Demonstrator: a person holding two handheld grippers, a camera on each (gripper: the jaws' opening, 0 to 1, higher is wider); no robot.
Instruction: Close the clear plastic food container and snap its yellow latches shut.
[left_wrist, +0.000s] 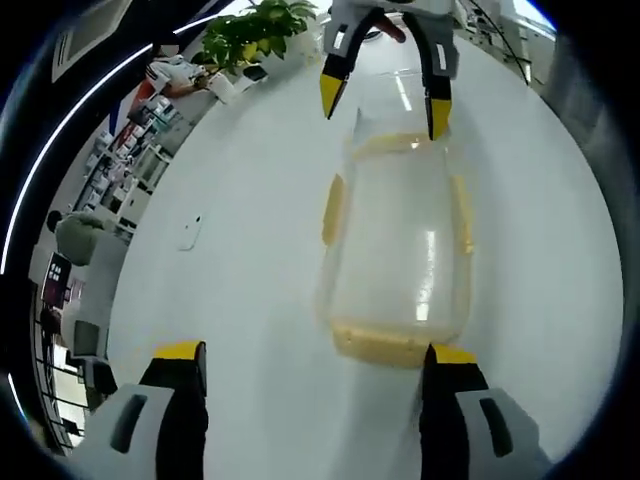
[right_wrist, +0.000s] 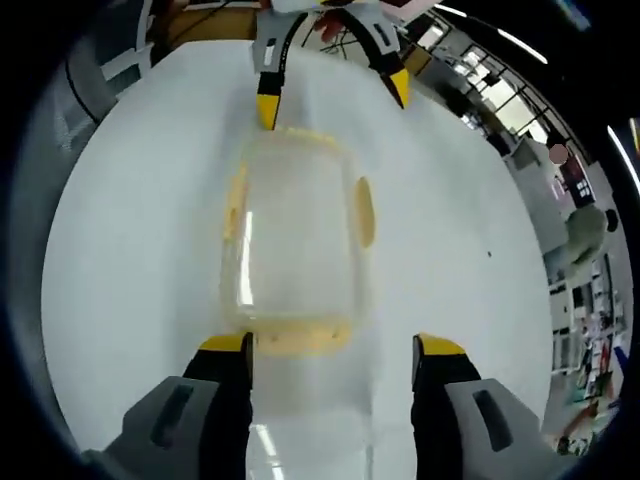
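A clear plastic food container (left_wrist: 400, 250) with yellow latches (left_wrist: 333, 210) on its sides and ends lies lengthwise on the white table. My left gripper (left_wrist: 315, 352) stands open at its near end, the right jaw next to the end latch (left_wrist: 385, 345). My right gripper (left_wrist: 384, 105) is open at the far end. In the right gripper view the container (right_wrist: 295, 250) lies ahead of my open right gripper (right_wrist: 334, 346). A clear flap, seemingly the lid (right_wrist: 310, 430), lies flat between its jaws. My left gripper (right_wrist: 333, 100) straddles the far end.
The white table (left_wrist: 230, 300) runs wide to the left of the container, with a small pale object (left_wrist: 190, 232) lying on it. A green potted plant (left_wrist: 255, 30) stands at the far edge. Office shelves and desks lie beyond the table.
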